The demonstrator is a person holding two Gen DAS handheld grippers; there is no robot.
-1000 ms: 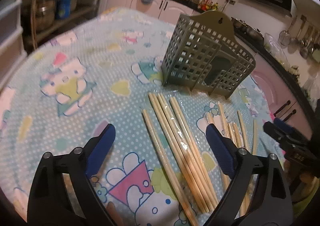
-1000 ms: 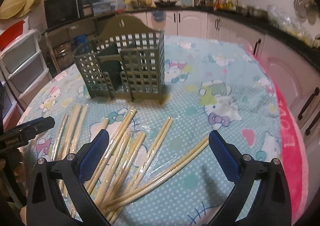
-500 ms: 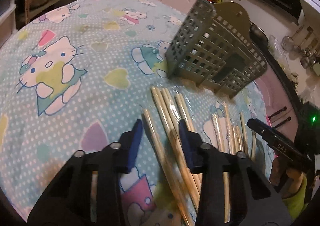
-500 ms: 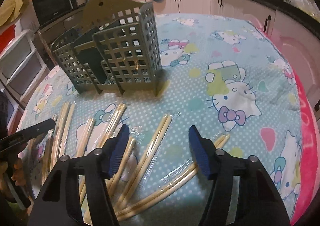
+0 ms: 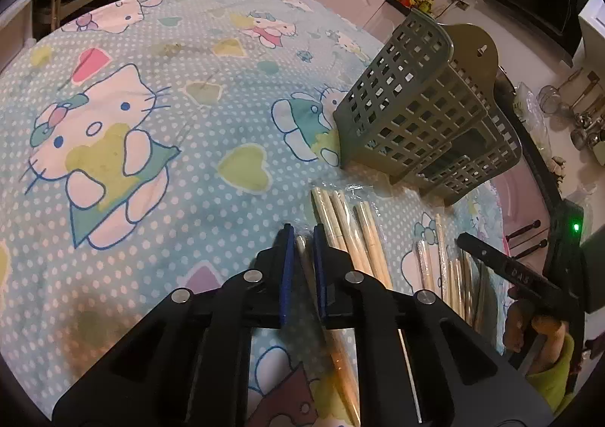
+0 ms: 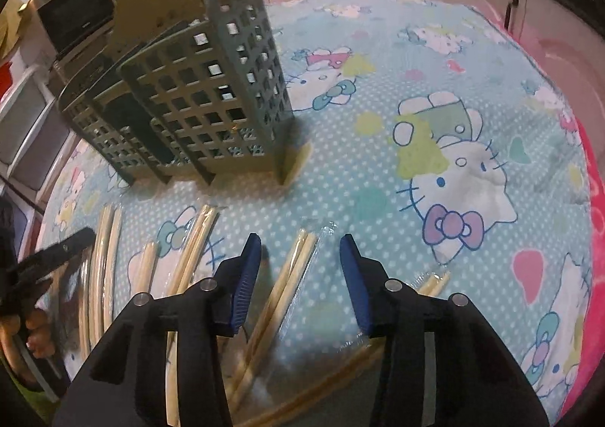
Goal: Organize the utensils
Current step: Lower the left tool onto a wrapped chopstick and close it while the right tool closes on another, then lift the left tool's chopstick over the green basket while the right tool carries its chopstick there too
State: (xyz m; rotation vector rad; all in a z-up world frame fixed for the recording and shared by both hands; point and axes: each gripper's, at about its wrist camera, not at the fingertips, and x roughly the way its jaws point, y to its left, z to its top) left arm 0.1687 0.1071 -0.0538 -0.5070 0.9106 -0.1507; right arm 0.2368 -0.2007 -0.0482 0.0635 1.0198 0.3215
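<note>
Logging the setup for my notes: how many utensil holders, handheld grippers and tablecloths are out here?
Utensil holder: 1
Grippers: 2 (left gripper shut on first chopstick pack; right gripper, jaws closing, second chopstick pack between them)
Tablecloth: 1
Total: 4

Left tool: black angular arms; blue ribbed pads; silver round screws seen at pivots; right tool: same black build, blue pads; yellow-green sleeve worn at wrist.
</note>
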